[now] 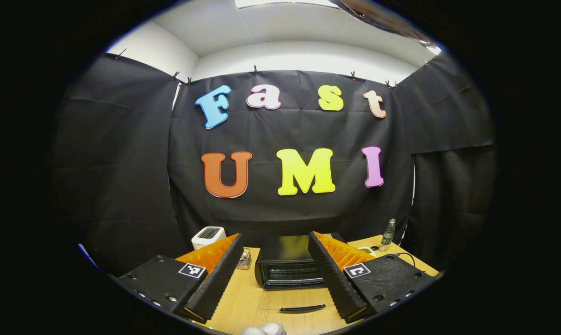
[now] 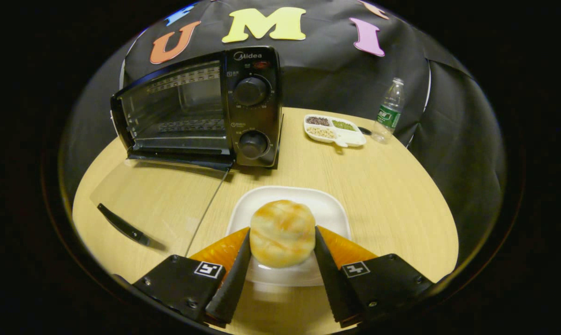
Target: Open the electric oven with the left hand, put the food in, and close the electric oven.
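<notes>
Since the oven (image 2: 201,109) door (image 2: 155,195) lies open, our right gripper (image 2: 282,260) seems closed on the bun (image 2: 282,232), left gripper (image 1: 273,274) wide and empty; next we lift it inside.

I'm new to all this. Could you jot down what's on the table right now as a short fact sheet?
Oven: door folded down flat, inside bare
Food: round bun over a white plate
Right tongs: fingers against both sides of the bun
Left tongs: open, holding nothing, facing the oven
Behind the oven: divided snack tray, water bottle
Far left corner: white toaster
</notes>
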Demonstrator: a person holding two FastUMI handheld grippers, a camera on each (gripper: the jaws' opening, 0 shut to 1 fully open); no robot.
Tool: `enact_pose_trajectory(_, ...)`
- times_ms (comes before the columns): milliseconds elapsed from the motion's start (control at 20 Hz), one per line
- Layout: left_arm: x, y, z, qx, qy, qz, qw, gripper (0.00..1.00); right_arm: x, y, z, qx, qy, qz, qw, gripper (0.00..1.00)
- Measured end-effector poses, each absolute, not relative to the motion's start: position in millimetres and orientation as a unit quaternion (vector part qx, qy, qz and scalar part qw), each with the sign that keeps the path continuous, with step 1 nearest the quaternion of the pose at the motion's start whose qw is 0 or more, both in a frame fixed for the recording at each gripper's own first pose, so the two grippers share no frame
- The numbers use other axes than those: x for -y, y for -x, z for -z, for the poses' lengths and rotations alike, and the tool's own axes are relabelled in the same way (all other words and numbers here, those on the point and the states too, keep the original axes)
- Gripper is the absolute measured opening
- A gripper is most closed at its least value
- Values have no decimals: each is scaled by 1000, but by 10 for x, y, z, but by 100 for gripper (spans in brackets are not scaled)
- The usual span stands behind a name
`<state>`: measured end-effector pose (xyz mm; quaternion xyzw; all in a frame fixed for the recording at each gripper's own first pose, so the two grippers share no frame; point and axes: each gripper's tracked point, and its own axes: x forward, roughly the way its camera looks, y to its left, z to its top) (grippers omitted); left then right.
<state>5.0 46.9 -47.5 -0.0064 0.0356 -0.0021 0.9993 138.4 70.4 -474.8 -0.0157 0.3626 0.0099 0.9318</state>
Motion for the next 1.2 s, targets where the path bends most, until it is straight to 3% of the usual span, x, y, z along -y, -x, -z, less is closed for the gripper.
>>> enact_pose_trajectory(200, -542, -34, 476, -37, 9, -1, 999, 92, -867, -1409, 4342, -340, -41, -23, 939, 76)
enact_pose_trajectory(250, -571, -32, 471, -36, 9, -2, 999, 82, -940, -1413, 4235, -336, -69, -26, 939, 77)
enact_pose_trajectory(300, -592, -31, 476, -36, 9, -3, 999, 92, -1022, -1427, 4121, -330, -97, -28, 939, 76)
enact_pose_trajectory(600, -743, -4, 515, -41, 6, -9, 999, 92, -1748, -1522, 3606, -300, -219, -81, 925, 76)
enact_pose_trajectory(900, -838, 62, 579, -53, -4, -11, 998, 92, -2388, -1560, 3708, -306, -278, -118, 903, 75)
enact_pose_trajectory(1200, -932, 145, 626, -57, -15, -10, 998, 92, -2832, -1730, 3935, -324, -355, -115, 869, 74)
